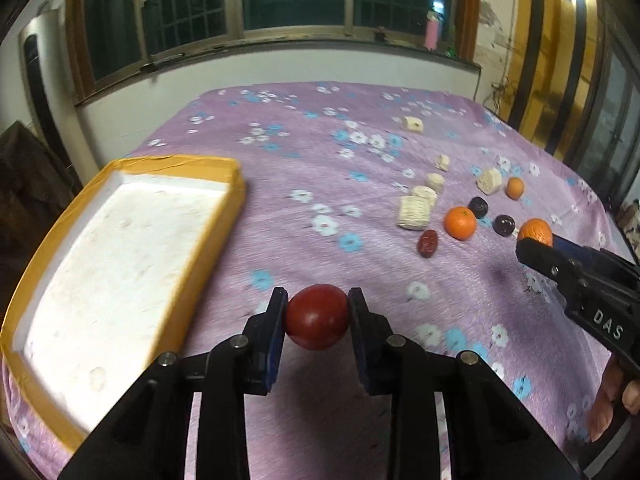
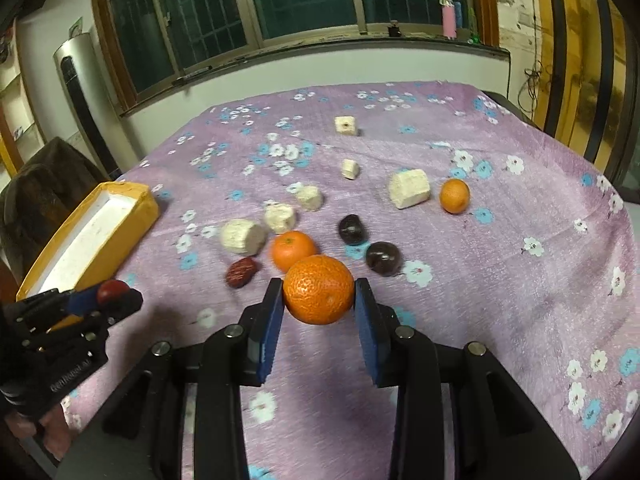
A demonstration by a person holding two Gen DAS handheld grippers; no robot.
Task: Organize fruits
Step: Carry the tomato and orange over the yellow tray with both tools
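**Both grippers holding fruit above the flowered cloth**

Your left gripper (image 1: 318, 318) is pinching a round red fruit (image 1: 317, 317) between its two blue-padded fingers, with the fruit held clear of the cloth. Just to its left lies a shallow tray (image 1: 218, 216) with a yellow rim and a white floor; nothing lies in the part that shows.

Your right gripper (image 2: 319, 290) is pinching a large orange (image 2: 319, 289), one pad pressed against each side. In the left wrist view this gripper comes in from the right edge, and your right hand (image 1: 614, 400) shows beneath it.

Past the large orange, on the purple flowered tablecloth (image 2: 500, 280), the remaining fruit lies close together. A middle-sized orange (image 2: 293, 250) sits directly behind the held one. A wrinkled red date (image 2: 241, 272) lies to its left. Two dark plums lie to its right, one nearer (image 2: 383, 258) and one farther back (image 2: 353, 229). A small orange (image 2: 454, 196) rests farther right, just beside a pale chunky block (image 2: 409, 189).

More pale blocks are scattered around the fruit: one (image 2: 243, 236) just above the date, another (image 2: 280, 218) beside it, a third (image 2: 309, 198) behind that, a small one (image 2: 350, 169) farther back, and one (image 2: 345, 125) well apart near the far side of the table.

Beyond the table, a pink bottle (image 2: 449, 18) stands on the windowsill.
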